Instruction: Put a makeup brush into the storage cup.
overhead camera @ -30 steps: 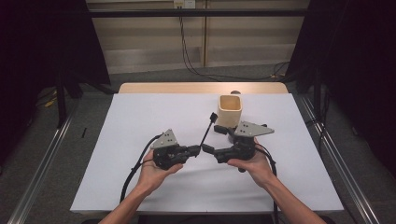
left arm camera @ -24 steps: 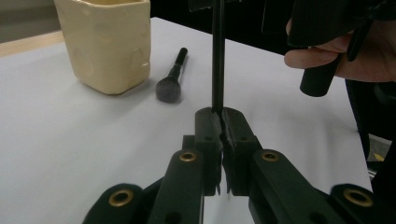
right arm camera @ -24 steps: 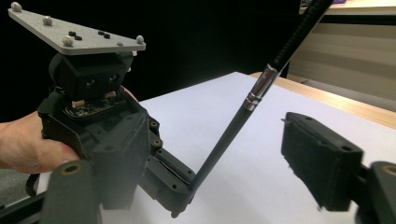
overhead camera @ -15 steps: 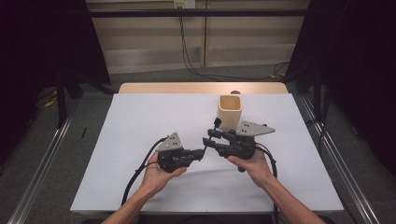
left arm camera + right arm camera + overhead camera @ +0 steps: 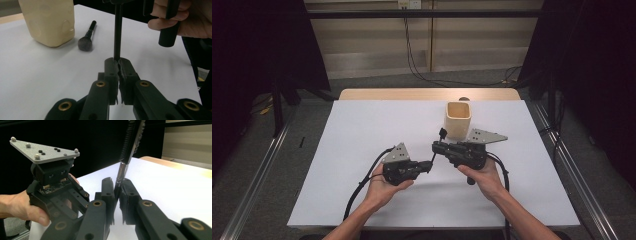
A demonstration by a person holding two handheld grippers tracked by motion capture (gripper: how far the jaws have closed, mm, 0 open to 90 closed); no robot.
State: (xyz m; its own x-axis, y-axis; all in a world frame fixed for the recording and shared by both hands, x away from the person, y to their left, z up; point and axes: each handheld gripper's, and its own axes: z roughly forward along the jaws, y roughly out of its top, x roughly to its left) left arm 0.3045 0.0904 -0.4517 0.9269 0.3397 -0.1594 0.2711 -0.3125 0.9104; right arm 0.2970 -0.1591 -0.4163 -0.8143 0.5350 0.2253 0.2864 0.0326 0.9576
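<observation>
A thin black comb brush (image 5: pixel 439 145) is held between both grippers above the white table (image 5: pixel 362 150). My left gripper (image 5: pixel 118 62) is shut on the bottom end of its black handle (image 5: pixel 117 32), low at the table's middle (image 5: pixel 429 164). My right gripper (image 5: pixel 117 182) has just been closing, and its pads now press on the metal neck (image 5: pixel 121 173) below the toothed head (image 5: pixel 132 140). In the high view the right gripper (image 5: pixel 436 146) sits just right of and above the left one.
A beige square cup (image 5: pixel 458 120) stands behind the right gripper. A black powder brush (image 5: pixel 86 40) lies on the table beside the cup (image 5: pixel 47 22). The left gripper's grey plate (image 5: pixel 43 151) and the hand holding it are close on the left in the right gripper view.
The right gripper's jaws stood open beside the comb brush and have closed on its neck. The left gripper has kept its grip and shifted slightly right.
</observation>
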